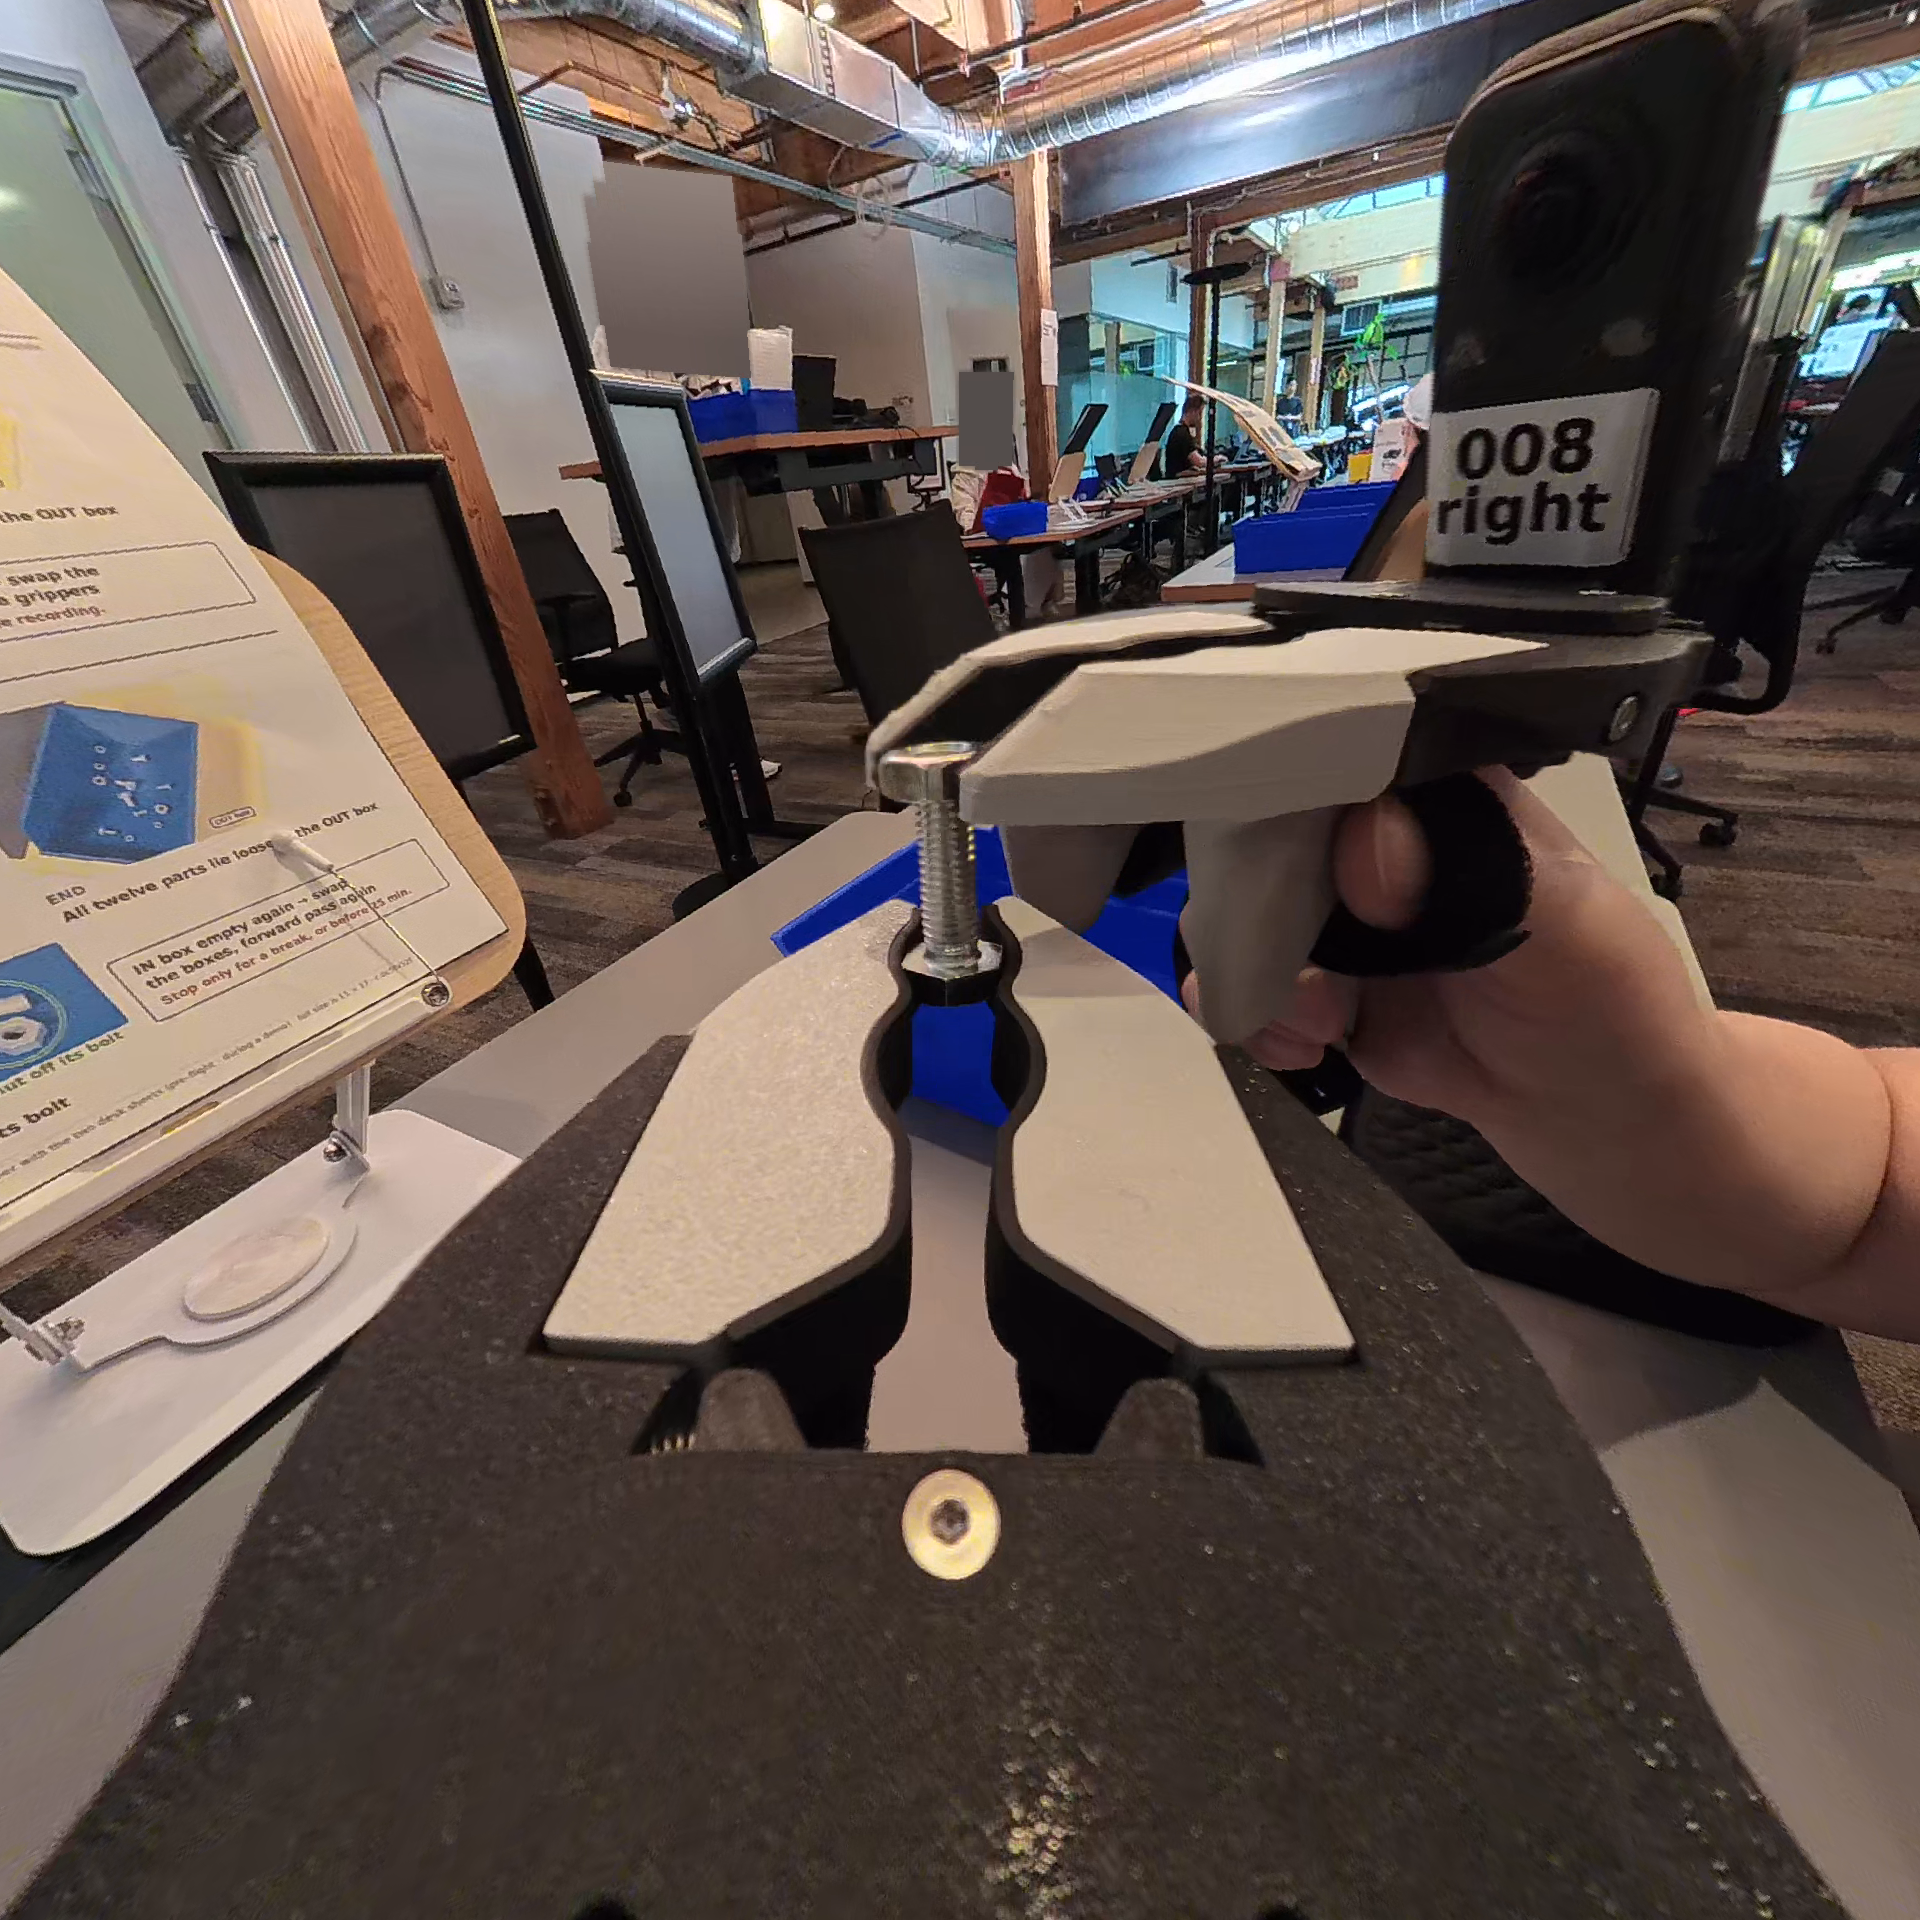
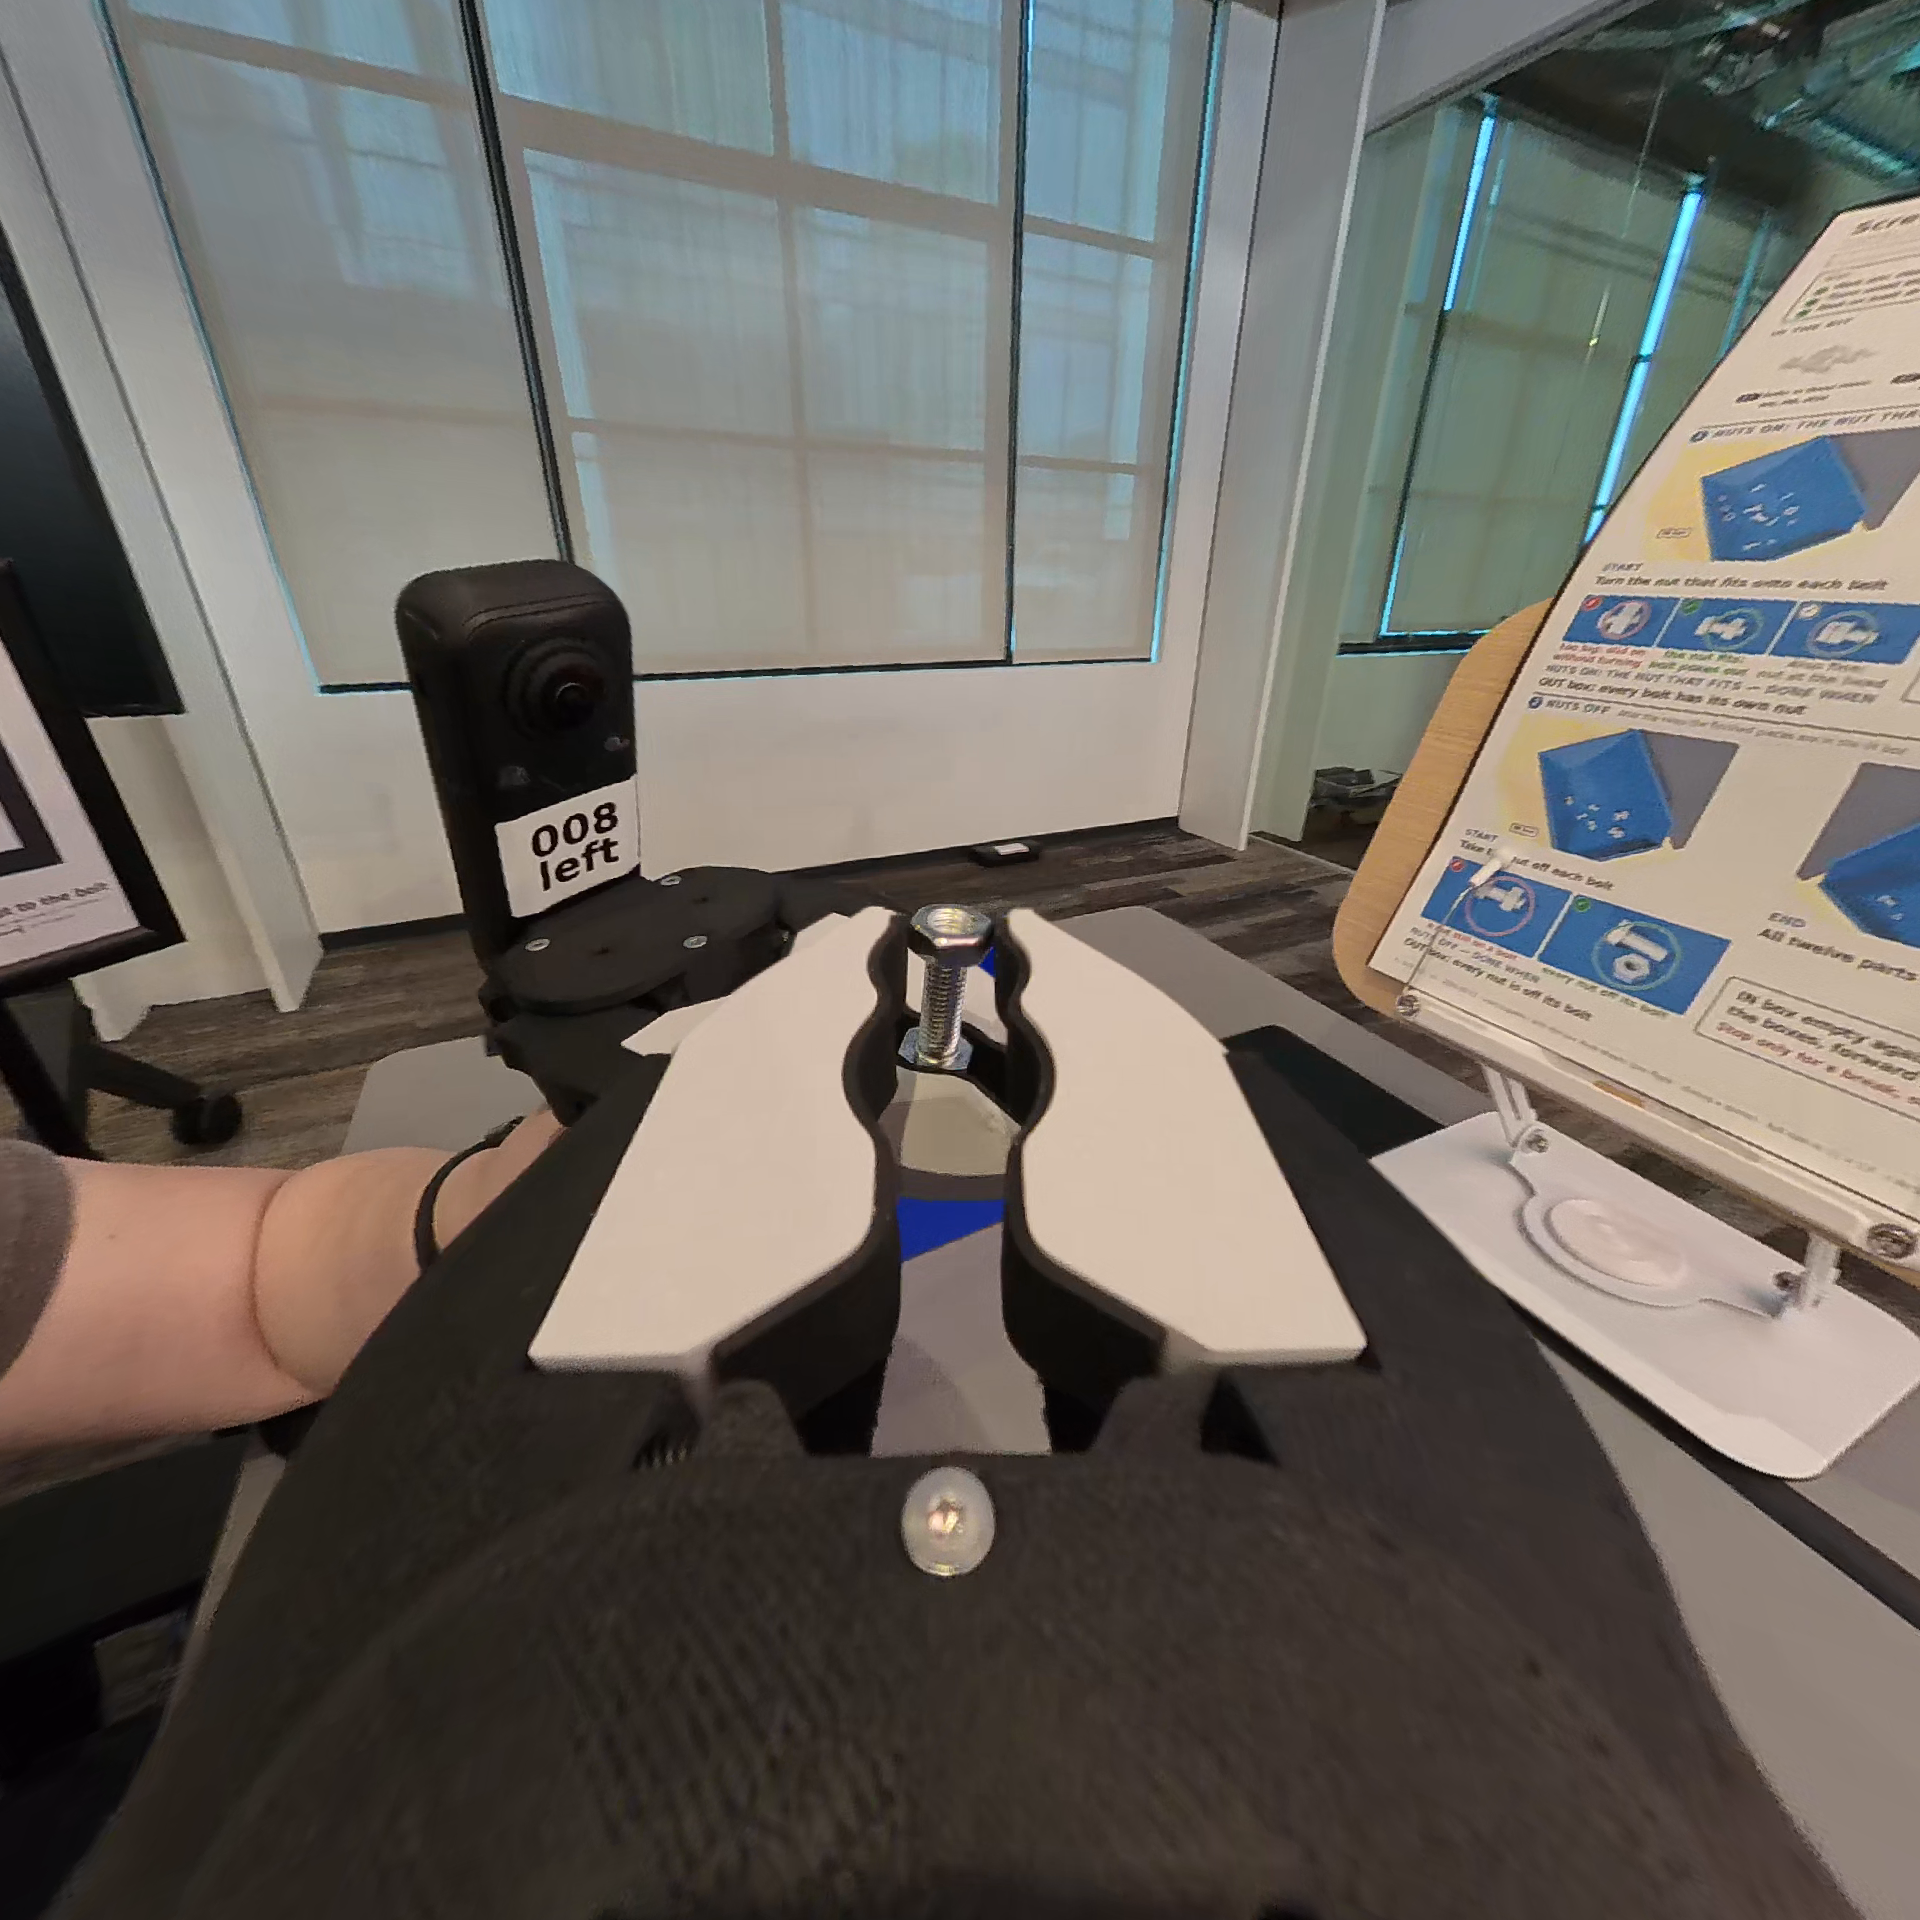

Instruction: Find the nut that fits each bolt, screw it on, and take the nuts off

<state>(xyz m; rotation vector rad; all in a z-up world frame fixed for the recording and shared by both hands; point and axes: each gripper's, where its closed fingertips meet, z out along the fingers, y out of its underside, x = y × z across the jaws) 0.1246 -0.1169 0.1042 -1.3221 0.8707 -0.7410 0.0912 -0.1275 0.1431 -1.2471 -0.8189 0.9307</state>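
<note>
A silver bolt (image 1: pixel 945 873) stands upright in the air between my two grippers. My left gripper (image 1: pixel 951 940) is shut on the hex nut (image 1: pixel 948 964) at the bolt's lower end. My right gripper (image 2: pixel 940 935) comes in from the right and is shut on the bolt's hex head (image 1: pixel 928 767) at the top. In the right wrist view the bolt (image 2: pixel 938 1003) runs down from the head between my fingertips to the nut (image 2: pixel 935 1051). The left gripper's body (image 2: pixel 623 956) shows there at the left, its fingers hidden under mine.
A blue box (image 1: pixel 956 1070) sits on the grey table (image 1: pixel 582 1039) right below the bolt. It also shows in the right wrist view (image 2: pixel 951 1221). An instruction sheet on a wooden stand (image 1: pixel 208 831) stands at the table's edge, on the right in the right wrist view (image 2: pixel 1662 831). Tip to tip, the grippers are about 5 cm apart.
</note>
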